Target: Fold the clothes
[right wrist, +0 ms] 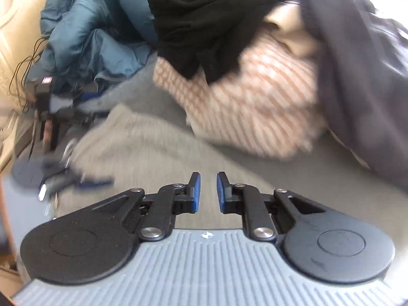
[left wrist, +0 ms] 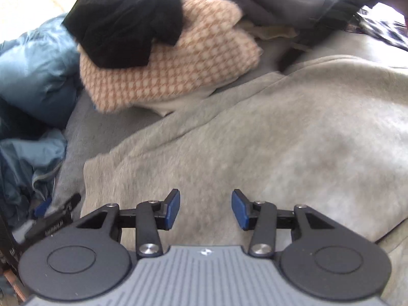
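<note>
My left tool [left wrist: 205, 209] hangs over a grey fleece garment [left wrist: 255, 140], its blue pads well apart, nothing between them. The fleece is matte, napped and soft-looking, spread wide with a rolled edge running diagonally across its upper side. It fills most of the foreground in both views and lies on a smoother grey sheet [left wrist: 76, 137] that shows along its left edge.

My right tool [right wrist: 207, 193] has its pads drawn close with a narrow gap; no cloth sits in that gap, so it grips nothing. This view is motion-blurred.

Beyond the fleece sits a heap of clothes. A pink-and-cream checked knit [left wrist: 168, 68], fuzzy and bulky, rests in a rounded mound. On top of it lies a black garment [left wrist: 122, 20], dense, crumpled and lightless in its folds. To the right a dark grey garment [left wrist: 267, 0] drapes over the heap, and a cream piece [right wrist: 293, 25] shows under it. To the left is a teal-blue quilted item [left wrist: 33, 76], puffy with a slight sheen, bunched in deep folds.

From the right wrist view the left tool [right wrist: 76, 181] appears as a blurred dark shape at the fleece's left edge. Thin black cables [right wrist: 25, 68] loop against a pale cream padded surface [right wrist: 15, 20] at far left. Strong daylight washes out the upper corners.
</note>
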The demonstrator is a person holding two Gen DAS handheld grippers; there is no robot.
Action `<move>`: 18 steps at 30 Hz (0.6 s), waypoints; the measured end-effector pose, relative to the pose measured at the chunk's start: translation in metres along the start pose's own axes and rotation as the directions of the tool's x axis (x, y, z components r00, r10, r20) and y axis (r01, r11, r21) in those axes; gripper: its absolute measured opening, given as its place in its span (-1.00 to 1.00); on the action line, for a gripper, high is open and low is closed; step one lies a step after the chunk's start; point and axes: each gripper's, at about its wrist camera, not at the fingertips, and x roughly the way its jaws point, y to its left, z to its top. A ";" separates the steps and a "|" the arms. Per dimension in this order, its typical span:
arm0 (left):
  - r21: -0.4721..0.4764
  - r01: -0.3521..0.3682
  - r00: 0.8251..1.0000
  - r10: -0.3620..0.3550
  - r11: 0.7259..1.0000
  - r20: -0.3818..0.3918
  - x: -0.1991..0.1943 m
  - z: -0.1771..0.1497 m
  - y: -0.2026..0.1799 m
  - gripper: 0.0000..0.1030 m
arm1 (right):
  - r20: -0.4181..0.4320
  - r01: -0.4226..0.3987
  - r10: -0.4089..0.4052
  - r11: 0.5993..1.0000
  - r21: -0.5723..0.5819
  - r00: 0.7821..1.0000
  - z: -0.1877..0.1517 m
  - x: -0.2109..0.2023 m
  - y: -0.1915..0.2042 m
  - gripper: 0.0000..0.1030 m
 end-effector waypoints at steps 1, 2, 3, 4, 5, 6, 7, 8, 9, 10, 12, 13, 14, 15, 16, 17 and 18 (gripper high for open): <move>0.009 0.011 1.000 -0.011 1.000 0.013 -0.003 0.006 -0.007 -0.10 | -0.022 0.030 -0.030 1.000 0.003 0.999 -0.015 -0.019 -0.009 -0.71; 0.020 0.022 0.999 -0.022 1.000 0.025 -0.005 0.011 -0.014 -0.10 | -0.044 0.059 -0.059 0.998 0.005 0.997 -0.030 -0.037 -0.017 -0.71; 0.036 0.034 0.999 -0.036 0.999 0.039 -0.008 0.018 -0.024 -0.10 | -0.067 0.090 -0.089 0.996 0.007 0.994 -0.046 -0.056 -0.026 -0.69; 0.053 0.047 0.997 -0.050 0.997 0.052 -0.011 0.024 -0.035 -0.10 | -0.096 0.134 -0.132 0.991 0.021 0.987 -0.062 -0.069 -0.040 -0.68; 0.069 0.061 0.996 -0.066 0.996 0.064 -0.013 0.031 -0.046 -0.10 | -0.117 0.177 -0.171 0.984 0.039 0.978 -0.075 -0.081 -0.052 -0.65; 0.083 0.075 0.994 -0.081 0.994 0.075 -0.016 0.037 -0.058 -0.10 | -0.128 0.214 -0.205 0.975 0.060 0.970 -0.084 -0.095 -0.069 -0.63; 0.096 0.087 0.992 -0.095 0.992 0.082 -0.018 0.042 -0.070 -0.10 | -0.140 0.251 -0.239 0.965 0.079 0.961 -0.093 -0.109 -0.085 -0.61; 0.110 0.100 0.990 -0.109 0.989 0.087 -0.020 0.047 -0.082 -0.10 | -0.138 0.276 -0.264 0.958 0.077 0.955 -0.102 -0.115 -0.098 -0.59; 0.121 0.111 0.988 -0.122 0.986 0.091 -0.022 0.052 -0.094 -0.10 | -0.136 0.300 -0.288 0.951 0.075 0.948 -0.110 -0.122 -0.112 -0.56; 0.131 0.123 0.987 -0.136 0.984 0.090 -0.024 0.057 -0.106 -0.10 | -0.134 0.323 -0.312 0.944 0.072 0.941 -0.119 -0.128 -0.125 -0.52; 0.151 0.148 0.983 -0.162 0.977 0.084 -0.029 0.064 -0.128 -0.10 | -0.141 0.309 -0.303 0.951 0.017 0.942 -0.125 -0.133 -0.146 -0.31; 0.163 0.154 0.982 -0.169 0.975 0.084 -0.031 0.067 -0.139 -0.10 | -0.154 0.283 -0.284 0.959 -0.025 0.946 -0.128 -0.127 -0.157 -0.27; 0.175 0.159 0.981 -0.176 0.972 0.084 -0.033 0.069 -0.150 -0.10 | -0.166 0.258 -0.265 0.964 -0.065 0.950 -0.128 -0.123 -0.165 -0.19; 0.187 0.165 0.979 -0.183 0.969 0.084 -0.036 0.071 -0.161 -0.10 | -0.179 0.231 -0.247 0.967 -0.105 0.952 -0.129 -0.118 -0.172 -0.10; 0.197 0.167 0.978 -0.187 0.966 0.087 -0.038 0.073 -0.171 -0.10 | -0.201 0.201 -0.225 0.970 -0.135 0.953 -0.128 -0.110 -0.179 -0.09; 0.205 0.167 0.978 -0.189 0.965 0.093 -0.041 0.075 -0.180 -0.10 | -0.235 0.178 -0.210 0.972 -0.152 0.949 -0.129 -0.100 -0.185 -0.07; 0.210 0.167 0.977 -0.191 0.963 0.097 -0.043 0.077 -0.188 -0.10 | -0.269 0.154 -0.196 0.974 -0.169 0.943 -0.130 -0.091 -0.190 -0.04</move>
